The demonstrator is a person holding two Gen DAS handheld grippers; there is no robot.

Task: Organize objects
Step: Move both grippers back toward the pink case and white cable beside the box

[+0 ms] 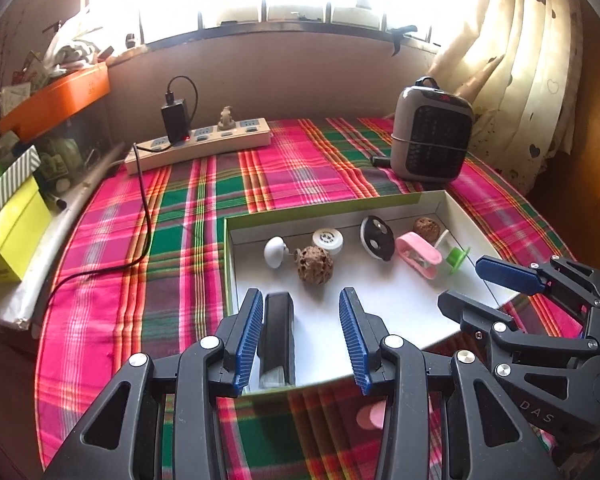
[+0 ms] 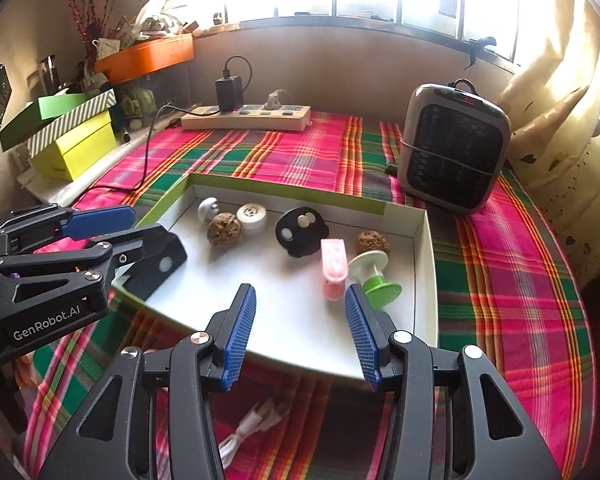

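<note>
1. Both tools hang over the near edge of the white box (image 1: 456, 216), which sits on the plaid cloth (image 1: 172, 240).
2. The left gripper (image 1: 298, 300) has its 2 blue pads spread wide and nothing between them; a dark rectangular block (image 1: 278, 332) lies in the box's near left corner, just inside the left pad (image 1: 248, 340).
3. The right gripper (image 2: 300, 304) is spread wide too, empty, fingers poised above the box floor near the pink clip (image 2: 334, 268).
4. Inside the box, along the far wall: a small white dome piece (image 1: 274, 252), a rough brown nut (image 1: 315, 268), a white round cap (image 1: 328, 240) and a black disc (image 1: 377, 238).
5. Further right, the clip lies beside a green and white spool (image 2: 374, 276), with a 2nd brown nut (image 2: 372, 242) behind them.
6. Beyond the box, a power strip (image 1: 200, 144) with a black charger (image 1: 175, 120) sits at the cloth's far edge, and a grey heater (image 1: 432, 136) stands to the right.
7. A white cable (image 2: 252, 424) lies on the cloth below the right tool.
</note>
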